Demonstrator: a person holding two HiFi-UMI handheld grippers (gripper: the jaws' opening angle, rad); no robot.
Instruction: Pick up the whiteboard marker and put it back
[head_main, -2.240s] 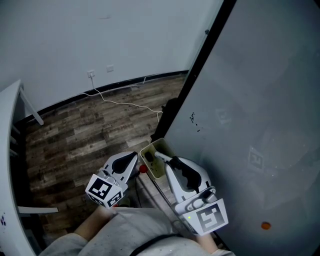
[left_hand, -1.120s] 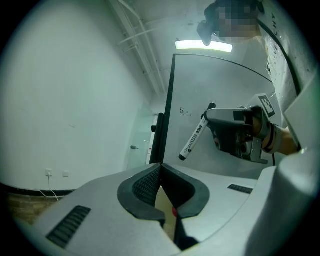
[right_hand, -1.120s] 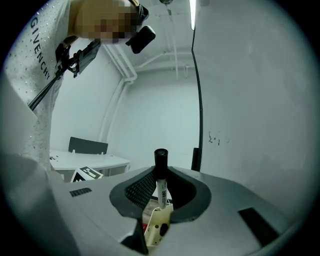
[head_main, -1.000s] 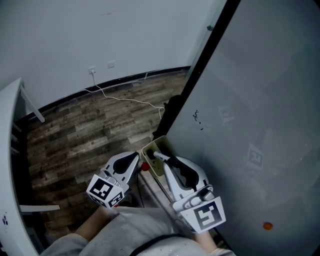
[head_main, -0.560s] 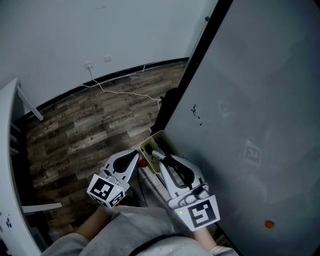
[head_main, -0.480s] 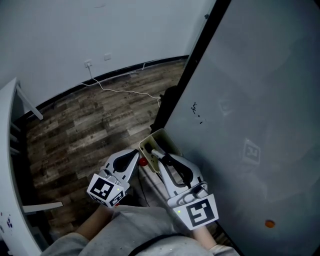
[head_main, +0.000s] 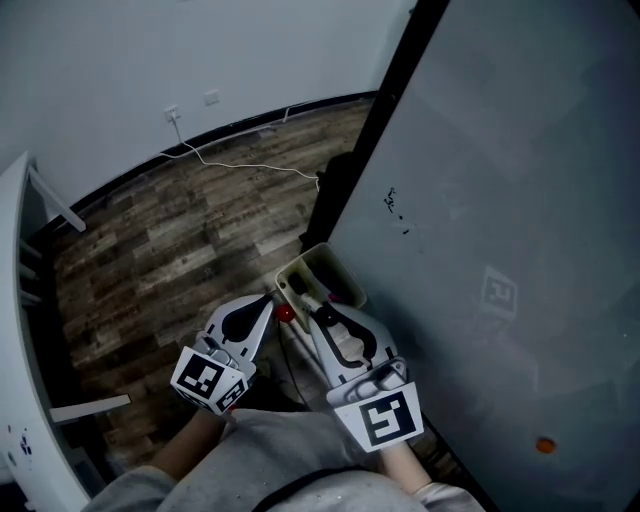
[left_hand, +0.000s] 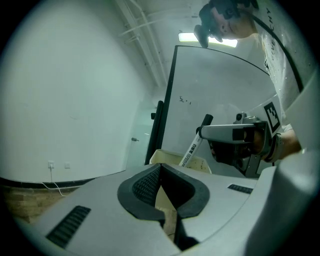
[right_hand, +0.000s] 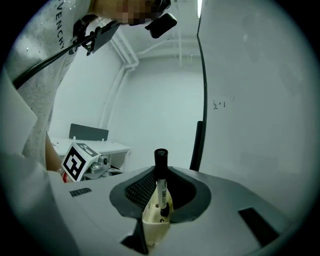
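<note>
My right gripper (head_main: 312, 304) is shut on the whiteboard marker (head_main: 304, 296), a white barrel with a black cap. In the right gripper view the marker (right_hand: 161, 189) stands upright between the jaws, cap upward, its lower end over the beige tray (right_hand: 155, 225). The beige tray (head_main: 322, 272) hangs at the lower corner of the whiteboard (head_main: 500, 200). My left gripper (head_main: 268, 303) is shut and empty, just left of the tray. From the left gripper (left_hand: 160, 169) view, the marker (left_hand: 191, 146) tilts above the tray (left_hand: 170, 158).
The board's black frame (head_main: 372, 150) runs diagonally up. A small red object (head_main: 285, 313) sits between the grippers. An orange magnet (head_main: 545, 444) is on the board at lower right. Wooden floor (head_main: 170, 240) with a white cable; a white table edge (head_main: 20, 330) at the left.
My right gripper with the marker has crept a little up and left along the tray. The left gripper has barely moved.
</note>
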